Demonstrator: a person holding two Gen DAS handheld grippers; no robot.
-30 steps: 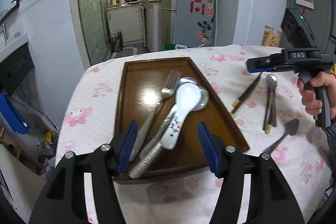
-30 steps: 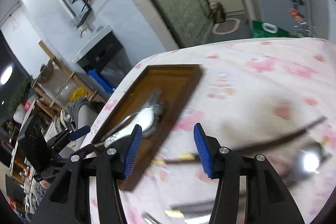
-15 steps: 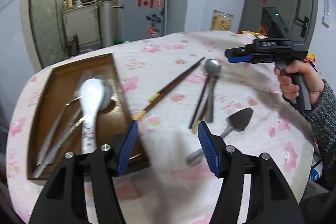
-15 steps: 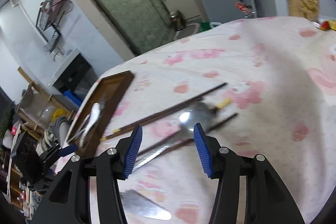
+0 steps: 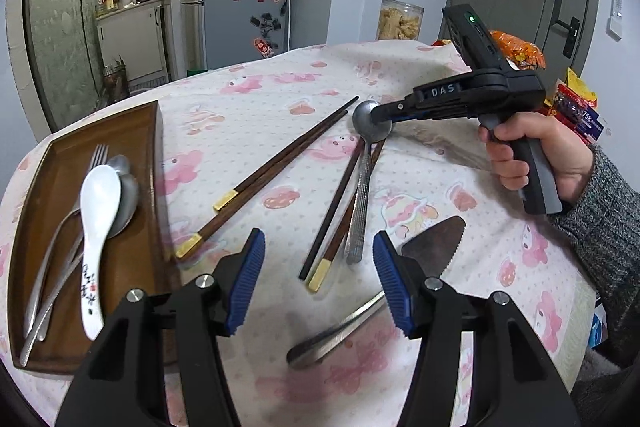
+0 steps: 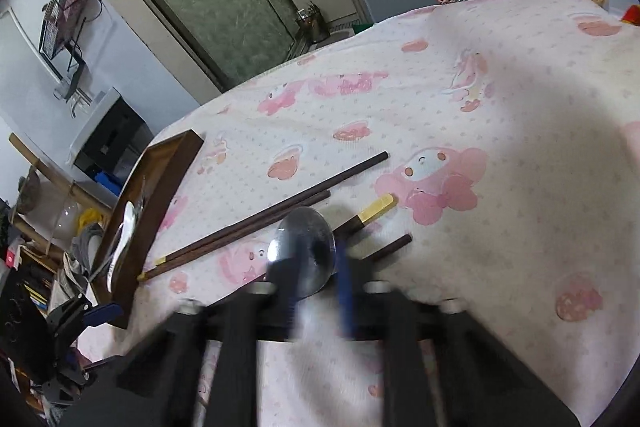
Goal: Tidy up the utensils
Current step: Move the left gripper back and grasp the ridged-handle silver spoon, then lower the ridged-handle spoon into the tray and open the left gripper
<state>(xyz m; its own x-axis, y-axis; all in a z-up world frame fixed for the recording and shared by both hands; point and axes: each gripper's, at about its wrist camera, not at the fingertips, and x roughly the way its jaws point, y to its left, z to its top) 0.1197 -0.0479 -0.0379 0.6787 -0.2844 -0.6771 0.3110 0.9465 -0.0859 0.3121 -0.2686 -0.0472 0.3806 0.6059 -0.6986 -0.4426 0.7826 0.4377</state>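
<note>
A table under a pink-printed cloth [image 5: 420, 67] carries all items. At its left edge lies a brown wooden tray [image 5: 132, 131] holding a fork [image 5: 94, 163], metal spoons and a white ceramic spoon [image 5: 96, 227].

Loose on the cloth: a pair of dark chopsticks [image 5: 280, 171] with gold ends, lying diagonally just right of the tray; a second pair [image 5: 336, 219], crossed under a steel spoon [image 5: 362, 199]; a serrated cake server [image 5: 434, 243], nearest the camera.

The right gripper [image 5: 386, 115], held in a hand [image 5: 548, 155], has its jaws closing on the steel spoon's bowl; the right wrist view is blurred, so contact cannot be confirmed.

The left gripper [image 5: 320, 279] hovers above the second chopstick pair, jaws wide and closing slightly, nothing held.
</note>
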